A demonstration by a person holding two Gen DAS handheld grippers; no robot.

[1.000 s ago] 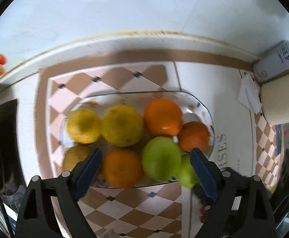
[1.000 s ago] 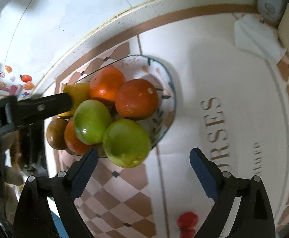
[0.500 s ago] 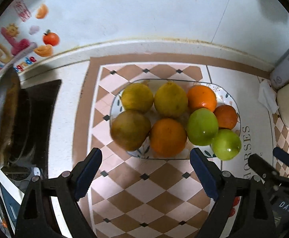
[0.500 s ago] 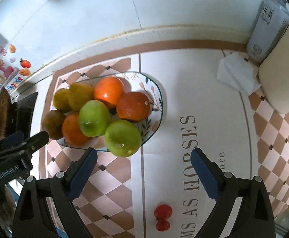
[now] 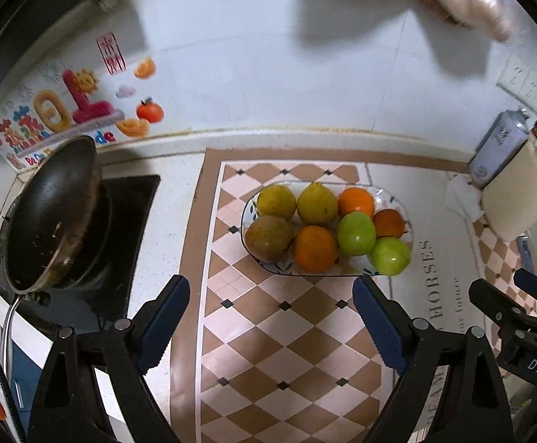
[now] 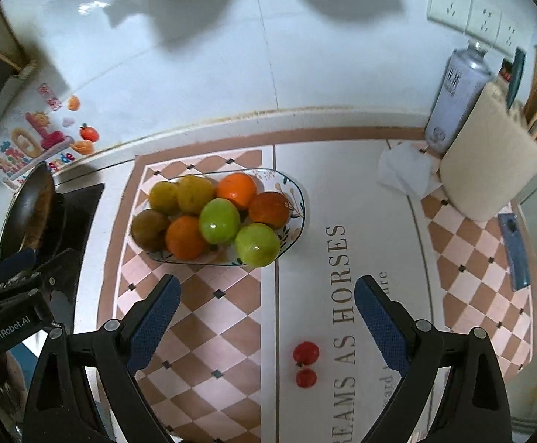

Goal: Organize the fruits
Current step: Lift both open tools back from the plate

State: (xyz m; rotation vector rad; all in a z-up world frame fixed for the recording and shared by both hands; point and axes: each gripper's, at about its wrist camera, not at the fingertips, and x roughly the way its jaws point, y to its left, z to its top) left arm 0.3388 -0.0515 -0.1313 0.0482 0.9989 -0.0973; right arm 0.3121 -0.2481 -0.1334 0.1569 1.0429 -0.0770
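An oval glass plate [image 5: 405, 217] [image 6: 298, 192] on the checkered counter mat holds several fruits: yellow ones at the back left, oranges [image 5: 314, 248] [image 6: 236, 189], two green apples [image 5: 389, 256] [image 6: 257, 244] and a brownish fruit [image 5: 268, 237]. Two small red tomatoes [image 6: 306, 353] lie on the mat near the front. My left gripper [image 5: 270, 326] is open and empty, in front of the plate. My right gripper [image 6: 268, 326] is open and empty, above the mat near the tomatoes.
A black wok [image 5: 52, 214] sits on the stove at the left. A spray can [image 6: 453, 96], a cream utensil holder [image 6: 489, 170] and a crumpled tissue [image 6: 405, 170] stand at the back right. A tiled wall runs behind.
Both grippers have pulled back and up from the plate. The fruits look smaller and more of the counter, wok and wall shows. The fruits have not moved.
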